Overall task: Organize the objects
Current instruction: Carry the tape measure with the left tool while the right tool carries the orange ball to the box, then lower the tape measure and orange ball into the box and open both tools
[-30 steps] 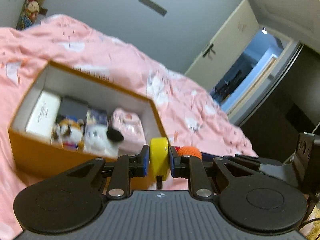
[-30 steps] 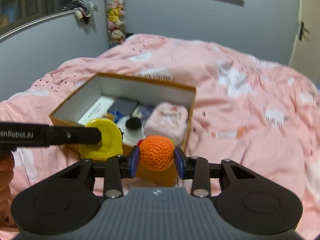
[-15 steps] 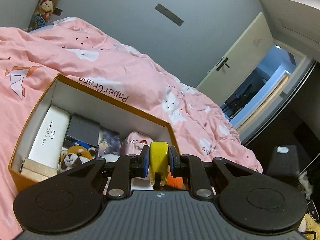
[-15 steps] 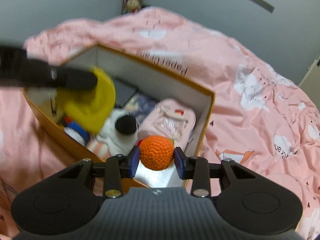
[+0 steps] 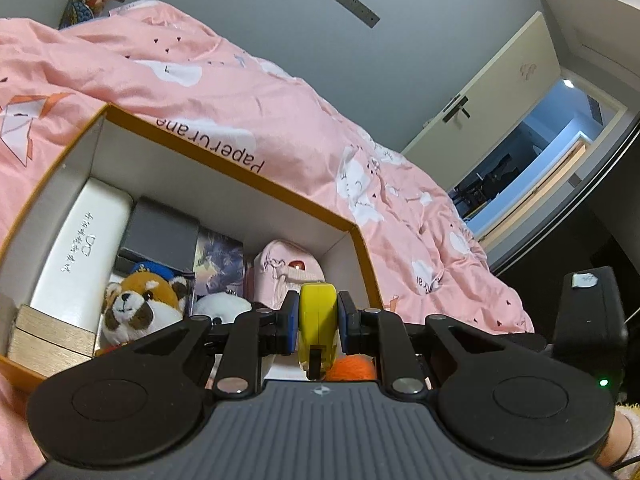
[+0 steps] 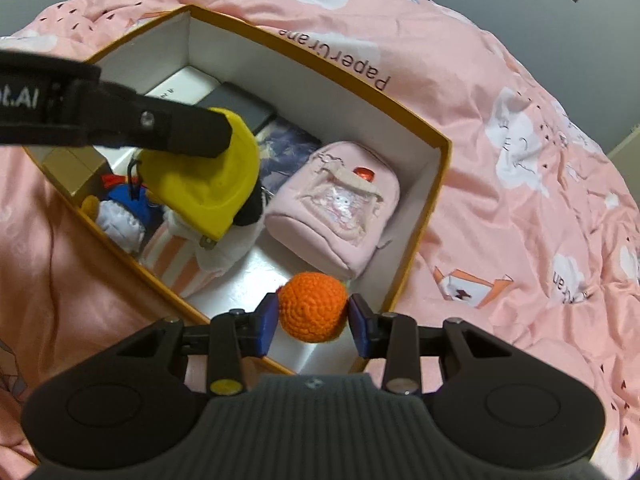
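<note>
The right gripper (image 6: pixel 313 314) grips the orange crochet ball (image 6: pixel 312 307) directly above the bare floor at the lower-centre of the box (image 6: pixel 434 184); the left gripper (image 5: pixel 318 322) clamps the yellow tape measure (image 5: pixel 318 320) over the plush toys (image 5: pixel 138 304).

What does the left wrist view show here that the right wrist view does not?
Only the left wrist view: a red panda plush in the box, and the open door behind the bed. Only the right wrist view: the bare box floor under the right gripper and the left gripper's finger from the side. Both: the orange box, pink pouch, yellow tape measure and orange crochet ball.
</note>
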Demonstrator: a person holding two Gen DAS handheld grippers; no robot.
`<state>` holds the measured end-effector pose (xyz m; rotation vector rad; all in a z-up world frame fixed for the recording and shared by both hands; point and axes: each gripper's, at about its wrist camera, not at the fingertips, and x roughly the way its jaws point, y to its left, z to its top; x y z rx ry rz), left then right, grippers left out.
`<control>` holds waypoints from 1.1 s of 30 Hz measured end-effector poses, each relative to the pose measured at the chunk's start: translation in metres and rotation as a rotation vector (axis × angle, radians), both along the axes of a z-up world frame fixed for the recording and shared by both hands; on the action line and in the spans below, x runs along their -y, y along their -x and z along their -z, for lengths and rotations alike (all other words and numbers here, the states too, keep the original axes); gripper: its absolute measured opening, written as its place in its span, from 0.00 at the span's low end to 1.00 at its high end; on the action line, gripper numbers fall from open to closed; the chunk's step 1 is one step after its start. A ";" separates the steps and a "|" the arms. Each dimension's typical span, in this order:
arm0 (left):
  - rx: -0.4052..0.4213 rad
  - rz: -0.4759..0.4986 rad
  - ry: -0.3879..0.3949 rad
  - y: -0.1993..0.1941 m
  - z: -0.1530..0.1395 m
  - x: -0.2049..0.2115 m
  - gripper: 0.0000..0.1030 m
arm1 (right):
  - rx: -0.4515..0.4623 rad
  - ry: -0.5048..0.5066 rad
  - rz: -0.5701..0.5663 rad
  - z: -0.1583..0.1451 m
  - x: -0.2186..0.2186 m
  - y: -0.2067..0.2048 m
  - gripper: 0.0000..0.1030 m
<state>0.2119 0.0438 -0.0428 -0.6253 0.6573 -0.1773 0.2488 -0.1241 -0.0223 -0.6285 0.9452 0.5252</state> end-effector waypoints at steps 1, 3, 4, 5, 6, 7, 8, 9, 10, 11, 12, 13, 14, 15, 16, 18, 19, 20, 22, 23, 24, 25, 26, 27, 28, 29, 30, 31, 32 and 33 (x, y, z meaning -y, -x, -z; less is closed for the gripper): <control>-0.005 0.004 -0.001 -0.001 0.002 0.001 0.21 | 0.004 0.000 0.001 0.000 0.001 0.001 0.38; -0.016 0.011 -0.002 -0.003 0.004 0.003 0.21 | 0.014 0.000 0.001 0.000 0.004 0.002 0.39; -0.022 0.016 -0.003 -0.004 0.006 0.005 0.21 | 0.015 -0.009 -0.002 0.000 0.005 0.002 0.40; -0.027 0.019 -0.003 -0.005 0.007 0.006 0.21 | 0.016 -0.021 -0.004 -0.002 0.007 0.003 0.41; -0.031 0.023 -0.003 -0.006 0.008 0.007 0.21 | 0.023 -0.031 -0.005 -0.003 0.008 0.004 0.43; -0.035 0.030 -0.002 -0.007 0.009 0.008 0.21 | 0.036 -0.042 -0.010 -0.006 0.009 0.006 0.46; -0.038 0.034 -0.001 -0.008 0.010 0.009 0.21 | 0.051 -0.054 -0.015 -0.008 0.010 0.009 0.48; -0.041 0.038 -0.003 -0.009 0.010 0.010 0.21 | 0.072 -0.063 -0.014 -0.012 0.012 0.011 0.49; -0.044 0.039 -0.005 -0.011 0.011 0.011 0.21 | 0.109 -0.067 -0.006 -0.015 0.013 0.014 0.55; -0.049 0.039 -0.007 -0.012 0.013 0.012 0.21 | 0.163 -0.069 0.002 -0.019 0.015 0.017 0.58; -0.056 0.040 -0.009 -0.014 0.015 0.013 0.21 | 0.223 -0.069 0.012 -0.022 0.017 0.021 0.61; -0.066 0.040 -0.009 -0.015 0.017 0.013 0.21 | 0.271 -0.065 0.026 -0.024 0.019 0.024 0.65; -0.077 0.043 -0.006 -0.017 0.020 0.014 0.21 | 0.303 -0.065 0.042 -0.024 0.021 0.025 0.67; -0.090 0.048 -0.001 -0.019 0.023 0.014 0.21 | 0.324 -0.071 0.059 -0.024 0.023 0.026 0.67; -0.099 0.053 0.001 -0.021 0.025 0.015 0.21 | 0.331 -0.080 0.081 -0.022 0.026 0.026 0.67; -0.117 0.069 -0.002 -0.024 0.029 0.019 0.21 | 0.320 -0.102 0.129 -0.016 0.030 0.025 0.68; -0.124 0.080 -0.007 -0.026 0.031 0.022 0.21 | 0.305 -0.122 0.158 -0.012 0.033 0.023 0.68; -0.132 0.086 -0.013 -0.027 0.033 0.024 0.21 | 0.291 -0.135 0.176 -0.009 0.034 0.022 0.68; -0.152 0.097 -0.028 -0.030 0.038 0.027 0.21 | 0.270 -0.154 0.204 -0.003 0.038 0.019 0.68; -0.156 0.099 -0.040 -0.031 0.040 0.028 0.21 | 0.265 -0.160 0.213 -0.001 0.038 0.019 0.68; -0.160 0.100 -0.057 -0.032 0.041 0.030 0.21 | 0.259 -0.165 0.218 0.000 0.040 0.019 0.68; -0.165 0.102 -0.074 -0.033 0.041 0.031 0.21 | 0.251 -0.171 0.225 0.002 0.040 0.019 0.68; -0.171 0.104 -0.084 -0.033 0.042 0.032 0.21 | 0.245 -0.175 0.228 0.003 0.040 0.020 0.68; -0.181 0.107 -0.096 -0.035 0.042 0.034 0.21 | 0.238 -0.179 0.230 0.004 0.041 0.019 0.68; -0.193 0.111 -0.118 -0.035 0.043 0.036 0.21 | 0.235 -0.179 0.231 0.006 0.040 0.020 0.68; -0.204 0.115 -0.147 -0.036 0.044 0.039 0.21 | 0.233 -0.179 0.233 0.007 0.040 0.022 0.68; -0.214 0.119 -0.176 -0.037 0.045 0.042 0.21 | 0.232 -0.179 0.234 0.007 0.040 0.022 0.68; -0.215 0.122 -0.191 -0.036 0.046 0.044 0.21 | 0.230 -0.182 0.235 0.008 0.040 0.022 0.68; -0.213 0.126 -0.198 -0.035 0.046 0.045 0.21 | 0.227 -0.185 0.237 0.008 0.040 0.023 0.68; -0.215 0.130 -0.206 -0.035 0.046 0.045 0.21 | 0.224 -0.188 0.237 0.009 0.040 0.023 0.68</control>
